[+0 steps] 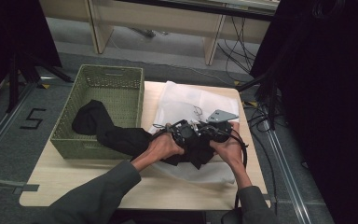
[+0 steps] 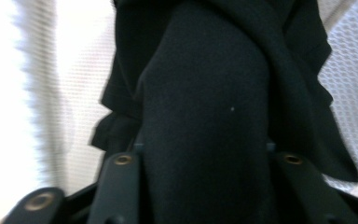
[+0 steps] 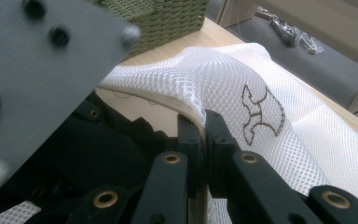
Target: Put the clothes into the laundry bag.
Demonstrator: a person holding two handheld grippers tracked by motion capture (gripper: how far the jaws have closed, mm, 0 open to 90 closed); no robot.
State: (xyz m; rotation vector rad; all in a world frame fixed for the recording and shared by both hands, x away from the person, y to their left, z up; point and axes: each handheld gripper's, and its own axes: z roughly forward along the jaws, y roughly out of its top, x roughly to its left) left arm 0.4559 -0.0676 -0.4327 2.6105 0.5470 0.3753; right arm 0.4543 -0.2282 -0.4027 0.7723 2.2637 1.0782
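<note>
A black garment [image 1: 116,135] trails out of the green woven basket [image 1: 74,147] onto the table and ends in a bunch between my two grippers. My left gripper [image 1: 182,132] is shut on that bunch. In the left gripper view the black garment [image 2: 205,116] packs the gap between the jaws and hides their tips. My right gripper [image 1: 214,129] is beside it, over the white mesh bag [image 1: 186,102]. In the right gripper view that gripper [image 3: 204,121] is shut on the raised hem of the mesh bag [image 3: 223,79], with the black garment [image 3: 98,154] just left of it.
The basket stands at the table's left half, its rim [image 1: 112,70] high. Bare wooden table [image 1: 74,182] lies in front of it. Black stands and cables crowd the floor at the right [image 1: 261,116]. A blurred grey plate [image 3: 37,70] blocks the upper left of the right gripper view.
</note>
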